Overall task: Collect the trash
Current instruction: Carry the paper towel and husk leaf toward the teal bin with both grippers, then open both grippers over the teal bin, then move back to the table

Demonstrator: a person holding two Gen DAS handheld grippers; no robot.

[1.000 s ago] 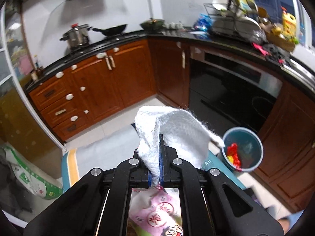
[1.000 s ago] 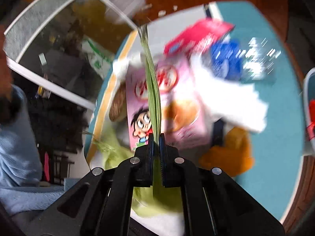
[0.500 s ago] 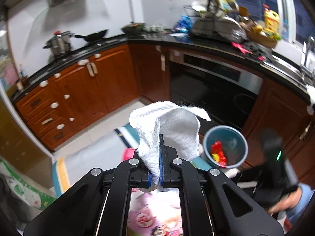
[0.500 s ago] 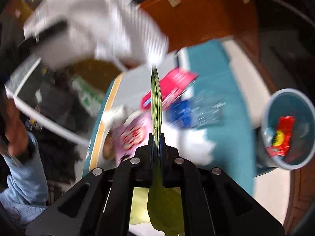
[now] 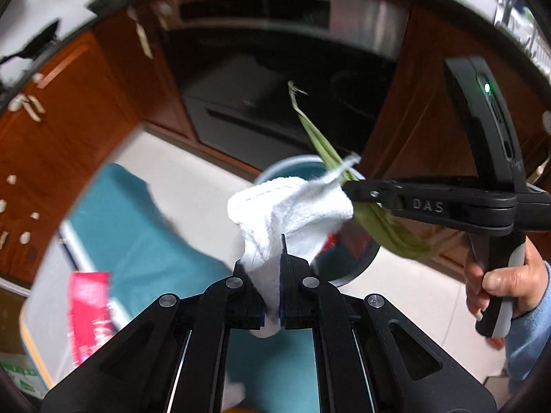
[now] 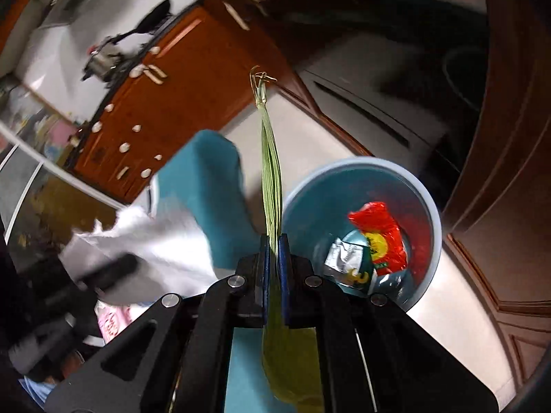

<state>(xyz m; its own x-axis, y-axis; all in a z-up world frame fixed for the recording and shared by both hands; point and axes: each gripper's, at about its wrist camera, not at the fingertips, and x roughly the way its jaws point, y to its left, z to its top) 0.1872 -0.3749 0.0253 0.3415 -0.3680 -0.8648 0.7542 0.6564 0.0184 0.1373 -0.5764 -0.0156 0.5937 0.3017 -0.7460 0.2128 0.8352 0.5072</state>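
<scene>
Left view: my left gripper (image 5: 273, 287) pinches the white tissue (image 5: 292, 213) just short of the bin (image 5: 275, 172), and right view: my right gripper (image 6: 273, 258) clamps the green leaf (image 6: 270, 179) (bin just right), which may snag the tissue.

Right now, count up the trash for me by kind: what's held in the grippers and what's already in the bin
White tissue wad, in the left gripper: 1
Green leaf, in the right gripper: 1
Red wrapper, in the blue bin: 1
Silver wrapper, in the bin: 1
Total: 4
</scene>
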